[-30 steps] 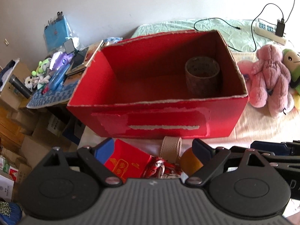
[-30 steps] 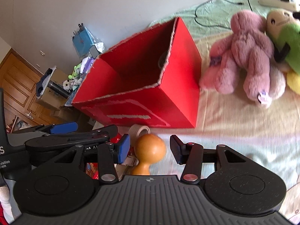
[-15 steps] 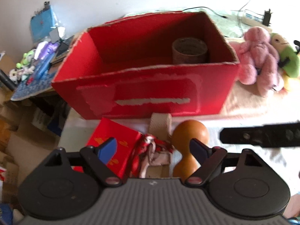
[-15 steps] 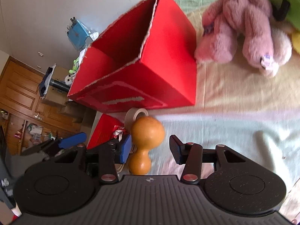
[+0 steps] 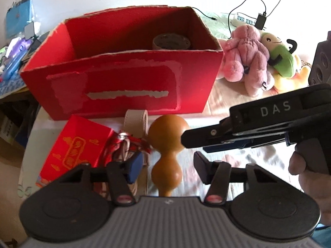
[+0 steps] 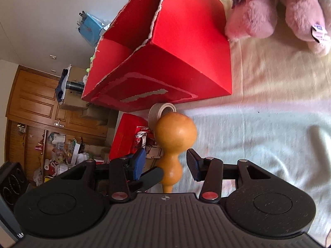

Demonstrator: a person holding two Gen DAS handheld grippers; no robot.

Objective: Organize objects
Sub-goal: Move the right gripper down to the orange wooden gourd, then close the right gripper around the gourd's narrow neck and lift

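An orange wooden gourd [image 5: 167, 132] lies on the pale bedspread in front of a red cardboard box [image 5: 124, 86]. My left gripper [image 5: 168, 166] is open, with the gourd's small bulb between its fingers. My right gripper [image 6: 165, 161] is also open and straddles the gourd's [image 6: 175, 132] neck from the right side. In the left wrist view the right gripper [image 5: 195, 143] reaches the big bulb side-on. A brown tape roll [image 5: 171, 41] sits inside the box. A beige tape roll [image 5: 135, 119], a red packet [image 5: 76, 144] and a red-white cord bundle [image 5: 124, 146] lie beside the gourd.
A pink plush [image 5: 246, 55] and a green plush [image 5: 281, 55] lie right of the box. A power strip [image 5: 244, 21] with cables sits behind them. A cluttered side table [image 5: 12, 62] stands left. A hand [image 5: 306, 177] holds the right gripper.
The left gripper has drawn back from the box and dropped over the gourd. The right gripper has moved forward until the gourd's neck sits between its fingers. Both stayed open.
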